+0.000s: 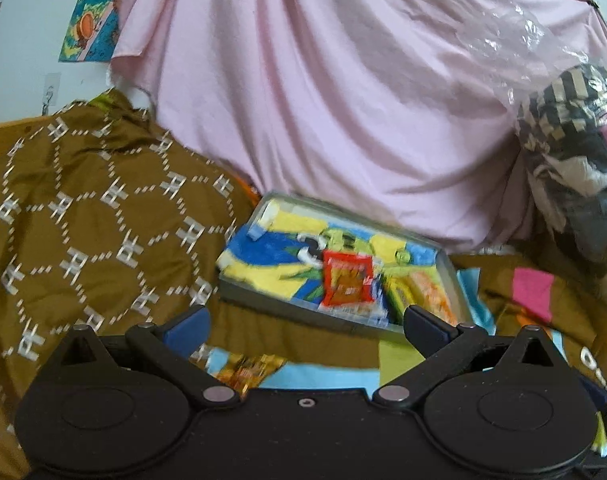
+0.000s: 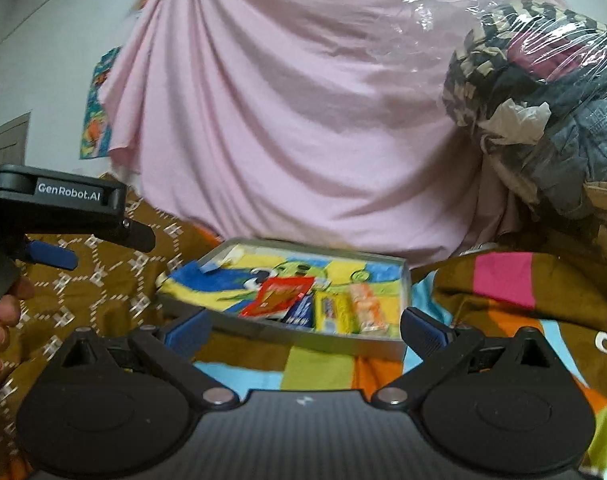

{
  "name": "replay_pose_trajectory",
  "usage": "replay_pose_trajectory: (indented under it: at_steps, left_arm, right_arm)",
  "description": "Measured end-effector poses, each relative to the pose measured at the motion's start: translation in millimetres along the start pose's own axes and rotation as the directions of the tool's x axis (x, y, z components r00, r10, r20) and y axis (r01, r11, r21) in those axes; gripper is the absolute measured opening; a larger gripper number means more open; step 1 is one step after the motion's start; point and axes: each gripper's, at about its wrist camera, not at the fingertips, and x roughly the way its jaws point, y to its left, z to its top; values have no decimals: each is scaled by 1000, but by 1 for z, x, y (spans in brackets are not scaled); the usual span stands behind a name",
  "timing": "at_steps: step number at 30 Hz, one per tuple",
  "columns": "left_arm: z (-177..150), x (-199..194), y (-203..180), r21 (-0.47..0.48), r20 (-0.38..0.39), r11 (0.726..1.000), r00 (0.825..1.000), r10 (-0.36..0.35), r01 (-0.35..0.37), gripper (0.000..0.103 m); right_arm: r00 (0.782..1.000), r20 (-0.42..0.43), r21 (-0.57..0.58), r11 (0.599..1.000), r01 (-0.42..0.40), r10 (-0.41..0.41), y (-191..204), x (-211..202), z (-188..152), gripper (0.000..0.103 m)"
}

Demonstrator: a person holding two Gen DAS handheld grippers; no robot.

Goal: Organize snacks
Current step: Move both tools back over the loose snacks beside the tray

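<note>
A shallow grey tray (image 1: pixel 239 300) (image 2: pixel 405 276) lined with a colourful cartoon cloth lies on the bed ahead. In it a red snack packet (image 1: pixel 347 278) (image 2: pixel 281 294) lies beside a blue packet (image 2: pixel 301 310), a yellow packet (image 2: pixel 335 312) and an orange packet (image 1: pixel 431 296) (image 2: pixel 367 306). One more orange snack packet (image 1: pixel 249 370) lies on the bedspread just below my left gripper (image 1: pixel 305 326), which is open and empty. My right gripper (image 2: pixel 303 328) is open and empty in front of the tray. The left gripper also shows at the left of the right wrist view (image 2: pixel 103 246).
A brown patterned cloth (image 1: pixel 83 220) covers the bed at left. A pink sheet (image 1: pixel 323 100) hangs behind the tray. A plastic-wrapped bundle of clothes (image 2: pixel 543 92) sits at the right. A striped multicoloured bedspread (image 2: pixel 503 280) lies under and right of the tray.
</note>
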Motion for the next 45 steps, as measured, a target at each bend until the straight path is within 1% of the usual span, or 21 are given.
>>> replay_pose_trajectory:
  at_steps: [2,6,11,14,18,25,29,32,36,39,43,45]
  left_arm:
    - [-10,-6,6,10,-36,1000,999,2,-1,102]
    - [-30,-17,18,40,-61,999,998,1,2,102]
    - [-55,-26,29,78,-77,997,997,12,-6,102]
    - [-67,-27,35,91,-94,996,995,20,-12,102]
    - [-80,-25,39,120,-126,993,992,15,0,102]
    - [-99,-19,36,248,-180,968,984,6,40,102]
    - [-109,-14,37,272,-209,960,978,-3,61,102]
    - [-112,-9,39,270,-231,959,973,-24,88,102]
    - [-115,1,37,274,-276,951,959,-64,143,102]
    - [-118,12,35,277,-333,942,938,-93,192,102]
    - [-122,30,30,270,-425,930,898,-115,248,102]
    - [-123,35,28,265,-440,928,889,-126,263,102]
  right_arm:
    - [1000,-20,-15,1000,9,-9,7,-7,-6,103]
    - [998,-70,-24,1000,4,-6,14,-17,-17,103]
    - [986,-166,26,1000,-9,13,13,-24,-28,103]
    - [972,-231,78,997,-15,33,10,-24,-33,103]
    - [952,-302,109,994,-27,59,8,-20,-40,103]
    - [915,-389,114,991,-64,104,13,-7,-51,103]
    - [897,-427,107,991,-77,116,18,2,-56,103]
    - [890,-441,100,992,-79,115,21,8,-59,103]
    - [884,-454,102,992,-68,108,20,17,-61,103]
    - [878,-465,124,990,-66,117,17,23,-63,103]
    - [875,-462,159,984,-76,142,14,26,-63,103]
    - [873,-459,173,981,-92,163,13,29,-62,103]
